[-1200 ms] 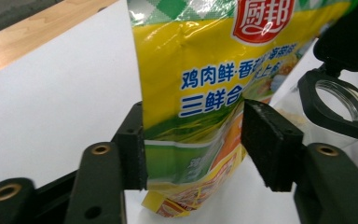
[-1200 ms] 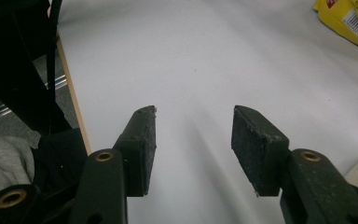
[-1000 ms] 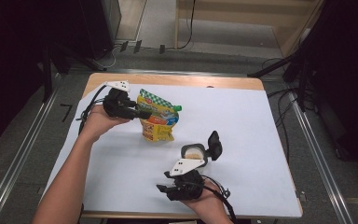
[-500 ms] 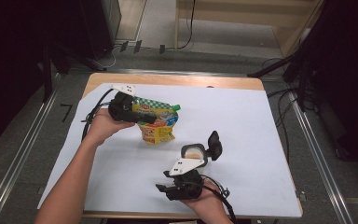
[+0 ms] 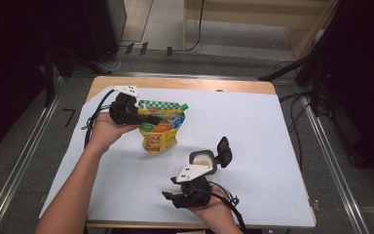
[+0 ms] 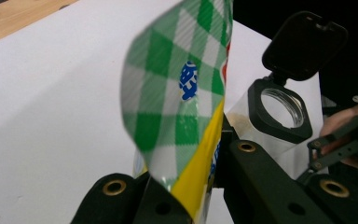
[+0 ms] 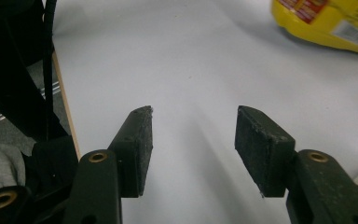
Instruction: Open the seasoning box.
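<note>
Pouch: yellow refill pouch (image 5: pixel 159 130) with a green-checked top, held upright near the left of the white table sheet (image 5: pixel 272 126), its yellow base at or just above the sheet; I cannot tell which.
Left gripper: left gripper (image 5: pixel 143 118) has just been closing and now pinches the pouch's checked top edge (image 6: pixel 182 93) between its jaws.
Container: clear container (image 5: pixel 203 160) with a black flip lid standing open, on the sheet just right of the pouch, apart from it.
Right gripper: right gripper (image 7: pixel 193 140) sits low near the table's front edge, jaws parted, with bare sheet between its pads (image 7: pixel 140 144); they have just been opening a little.
</note>
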A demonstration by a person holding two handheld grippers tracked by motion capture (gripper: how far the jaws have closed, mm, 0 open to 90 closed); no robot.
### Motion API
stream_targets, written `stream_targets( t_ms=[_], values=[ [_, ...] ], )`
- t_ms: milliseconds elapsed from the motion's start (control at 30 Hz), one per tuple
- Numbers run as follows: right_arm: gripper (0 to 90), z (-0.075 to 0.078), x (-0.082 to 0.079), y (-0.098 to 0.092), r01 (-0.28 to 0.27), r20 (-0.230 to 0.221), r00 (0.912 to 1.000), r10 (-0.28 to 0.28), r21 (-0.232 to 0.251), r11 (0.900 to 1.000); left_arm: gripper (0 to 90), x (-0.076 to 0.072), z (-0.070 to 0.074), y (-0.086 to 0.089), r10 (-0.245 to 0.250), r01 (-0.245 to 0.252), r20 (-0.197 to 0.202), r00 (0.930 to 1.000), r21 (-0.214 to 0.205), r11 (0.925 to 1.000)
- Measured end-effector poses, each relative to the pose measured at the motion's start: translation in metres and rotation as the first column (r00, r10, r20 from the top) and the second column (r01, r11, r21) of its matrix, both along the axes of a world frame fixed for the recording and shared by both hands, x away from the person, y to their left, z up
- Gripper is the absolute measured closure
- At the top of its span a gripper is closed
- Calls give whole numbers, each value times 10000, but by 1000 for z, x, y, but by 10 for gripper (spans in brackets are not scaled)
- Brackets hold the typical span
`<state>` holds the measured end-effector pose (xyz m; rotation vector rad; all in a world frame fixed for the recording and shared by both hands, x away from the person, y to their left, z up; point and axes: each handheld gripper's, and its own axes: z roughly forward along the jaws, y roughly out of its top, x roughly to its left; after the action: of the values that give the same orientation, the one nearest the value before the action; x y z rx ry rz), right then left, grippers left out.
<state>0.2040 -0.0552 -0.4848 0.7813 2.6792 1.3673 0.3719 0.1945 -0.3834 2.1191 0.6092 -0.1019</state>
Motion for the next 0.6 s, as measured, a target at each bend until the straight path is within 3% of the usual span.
stream_targets(
  t_ms=[367, 500, 600],
  values=[
    [472, -1, 5, 8, -13, 84, 10000, 13, -14, 10000, 900, -27, 26, 9, 66, -68, -50, 10000, -550, 9985],
    [464, 0, 8, 14, 278, -88, 9996, -278, -14, 9996, 900, -38, 34, 14, 61, -61, -8, 10000, -731, 9973],
    [463, 3, 9, 18, 332, 45, 9994, -332, 43, 9994, 900, -45, 39, 14, 28, -29, -10, 10000, -717, 9974]
  ],
)
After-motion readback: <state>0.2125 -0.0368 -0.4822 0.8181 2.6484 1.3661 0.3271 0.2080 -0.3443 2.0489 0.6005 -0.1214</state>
